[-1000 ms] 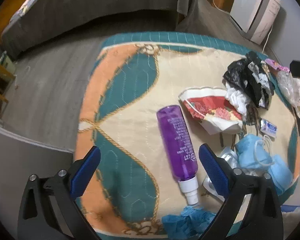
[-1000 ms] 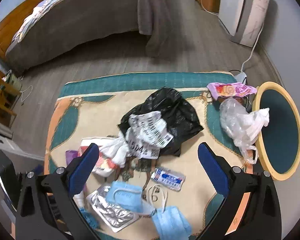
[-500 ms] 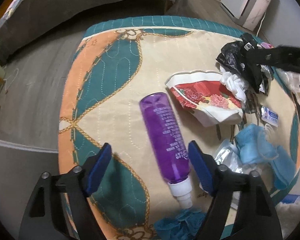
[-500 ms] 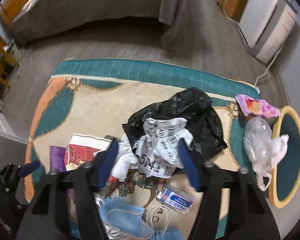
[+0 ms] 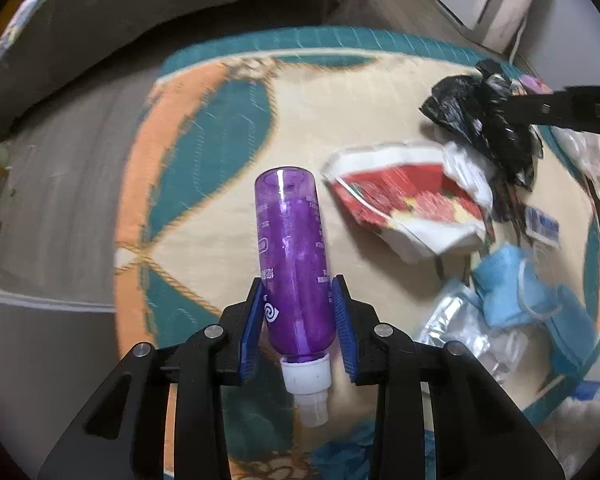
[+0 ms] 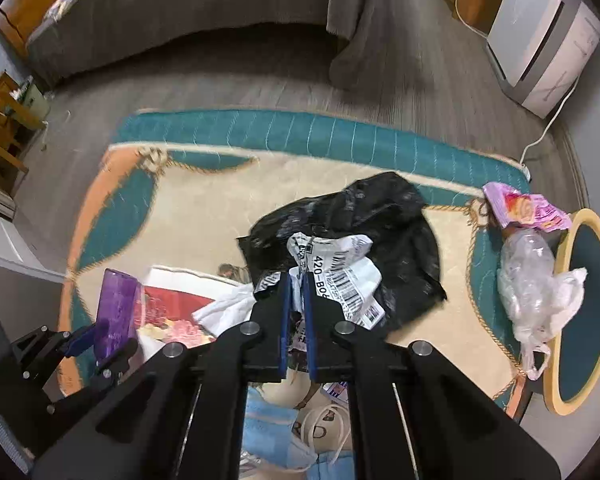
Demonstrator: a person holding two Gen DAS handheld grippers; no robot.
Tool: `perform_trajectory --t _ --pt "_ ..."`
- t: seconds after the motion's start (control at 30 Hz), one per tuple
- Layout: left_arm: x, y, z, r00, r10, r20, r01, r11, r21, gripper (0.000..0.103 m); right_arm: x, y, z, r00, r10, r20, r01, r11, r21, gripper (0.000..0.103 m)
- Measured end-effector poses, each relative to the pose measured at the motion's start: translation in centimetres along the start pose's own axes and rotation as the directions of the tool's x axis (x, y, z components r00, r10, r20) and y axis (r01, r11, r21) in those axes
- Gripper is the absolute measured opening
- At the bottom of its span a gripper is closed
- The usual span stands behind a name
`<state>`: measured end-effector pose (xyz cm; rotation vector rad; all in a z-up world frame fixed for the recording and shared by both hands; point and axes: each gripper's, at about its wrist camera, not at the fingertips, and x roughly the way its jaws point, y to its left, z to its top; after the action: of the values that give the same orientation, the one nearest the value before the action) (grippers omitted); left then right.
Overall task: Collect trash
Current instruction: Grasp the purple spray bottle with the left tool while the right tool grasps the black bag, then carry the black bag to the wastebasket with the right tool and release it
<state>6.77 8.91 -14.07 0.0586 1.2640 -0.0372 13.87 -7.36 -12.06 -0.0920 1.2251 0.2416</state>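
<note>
- The spray bottle is translucent purple with a white cap and a white swirl mark.
- The rug is cream with teal and orange shapes, gold rope lines and a teal border.
- The crumpled bag is glossy black.
- The label is white with black barcodes.
- The face masks are light blue.
- The paper bag is white with red flowers.

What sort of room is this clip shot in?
Most likely a bedroom at home: a bed with a grey cover stands at the far wall, a patterned rug lies on wood-look flooring, and a white appliance, perhaps an air purifier, stands in the corner.
</note>
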Motion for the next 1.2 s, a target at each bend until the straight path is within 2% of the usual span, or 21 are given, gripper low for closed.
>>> perform_trajectory --t 0.13,0.23,0.33,0.5,0.63,0.77,1.0,1.2 --pt "-2.0 0.8 0.4 0.997 0.013 0.073 -0.011 1.0 -0.026 0.034 -2.4 -0.6 0.1 0.999 0.02 0.043 -0.021 1.0 0.018 0.006" --pt "-4.0 1.2 0.8 0.991 -0.011 0.131 0.019 0.998 -0.055 0.034 -4.3 -1.2 0.2 0.997 0.03 0.075 -0.033 0.999 0.034 0.006" --pt "-6.7 0.3 1.3 0.976 0.003 0.218 0.0 1.0 -0.014 0.033 -6.6 -2.1 0.1 0.993 0.036 0.112 -0.042 0.998 0.052 0.006" --pt "-10.0 -1.5 2.3 0.948 -0.035 0.318 0.03 0.999 0.018 0.033 -10.2 -4.7 -0.2 0.983 0.038 0.177 -0.057 0.993 0.103 0.006" --pt "-11.2 -2.6 3.4 0.933 -0.088 0.35 0.086 0.996 0.022 0.033 -12.3 -6.9 -0.7 0.976 0.022 0.216 -0.051 0.99 0.129 0.006" --pt "-12.3 -3.5 3.9 0.914 -0.115 0.388 0.113 0.993 0.028 0.033 -14.2 -9.5 -1.6 0.968 0.01 0.25 -0.05 0.987 0.154 0.006" --pt "-13.5 -6.3 4.7 0.895 -0.137 0.425 0.121 0.991 0.064 0.033 -16.5 -13.4 -3.1 0.955 -0.023 0.294 -0.037 0.979 0.198 0.006" --pt "-13.9 -9.7 5.0 0.886 -0.164 0.434 0.127 0.986 0.111 0.033 -17.4 -17.2 -4.3 0.949 -0.045 0.311 -0.034 0.969 0.245 0.006"
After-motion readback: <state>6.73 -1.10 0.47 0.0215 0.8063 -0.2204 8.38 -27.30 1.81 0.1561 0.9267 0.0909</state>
